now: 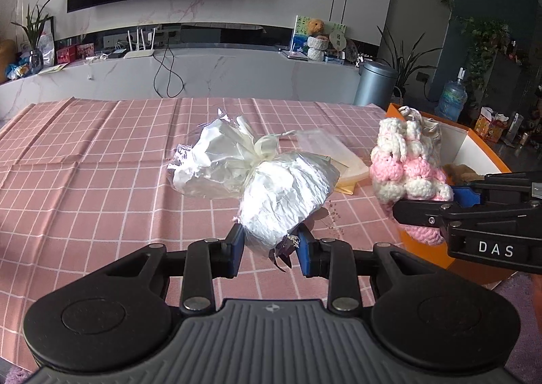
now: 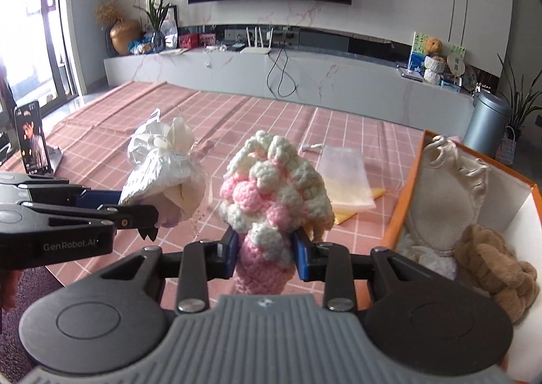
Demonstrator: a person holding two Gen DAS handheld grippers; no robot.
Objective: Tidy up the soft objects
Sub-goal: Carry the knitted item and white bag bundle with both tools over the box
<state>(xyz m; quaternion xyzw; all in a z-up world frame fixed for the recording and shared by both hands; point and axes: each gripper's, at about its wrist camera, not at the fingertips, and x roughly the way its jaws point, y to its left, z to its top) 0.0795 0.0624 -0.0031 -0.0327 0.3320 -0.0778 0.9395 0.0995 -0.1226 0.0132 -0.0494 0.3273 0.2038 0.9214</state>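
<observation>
Right wrist view: right hand-held gripper (image 2: 264,253) is clamped on the pink-and-white crochet piece (image 2: 274,194), orange box (image 2: 403,218) at 3 o'clock. Left hand-held gripper (image 1: 271,245) pinches the plastic-wrapped white bundle (image 1: 281,191) by its tip, so I'd guess it slips. The plush bear (image 2: 491,265) and cream pouch (image 2: 440,201) crowd the box.

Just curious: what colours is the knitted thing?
Pink and cream knitted pouch, clearest in the right wrist view.

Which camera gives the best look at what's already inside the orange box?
The right wrist view: the orange box lies open, showing a cream cloth pouch and brown plush. The left wrist view shows only its rim and a brown sliver.
</observation>
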